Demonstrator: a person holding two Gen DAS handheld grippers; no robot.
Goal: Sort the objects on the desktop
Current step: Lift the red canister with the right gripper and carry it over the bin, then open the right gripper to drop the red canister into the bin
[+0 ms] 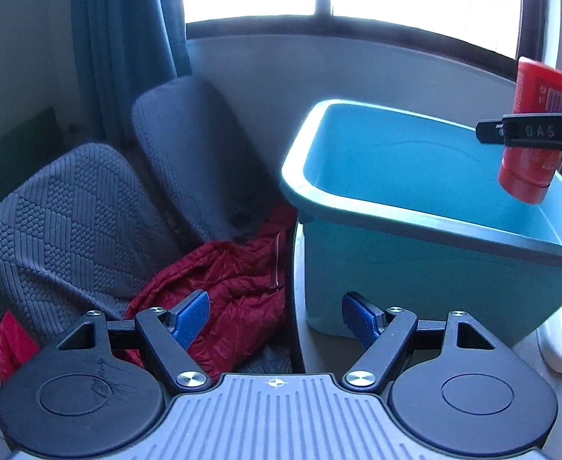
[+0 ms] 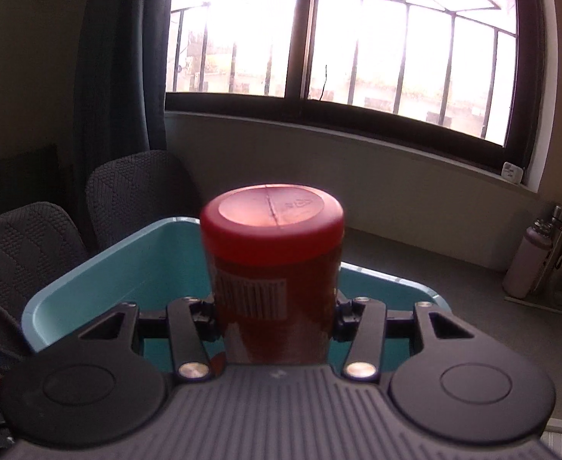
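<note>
Red jar (image 2: pixel 273 264) clamped upright in our right gripper (image 2: pixel 275 312) above the teal bin (image 1: pixel 415 226) for dropping; left gripper (image 1: pixel 277 320) open, empty.

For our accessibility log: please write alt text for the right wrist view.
The right tool grips a red bottle with a barcode, held above a teal bin. Behind are two grey chairs, a barred window, and a pink flask on the counter.

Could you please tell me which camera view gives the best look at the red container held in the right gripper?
The left wrist view: the red container shows side-on, top to base, clamped in the right gripper over the blue bin. The right wrist view shows only its upper part, close and blurred.
</note>
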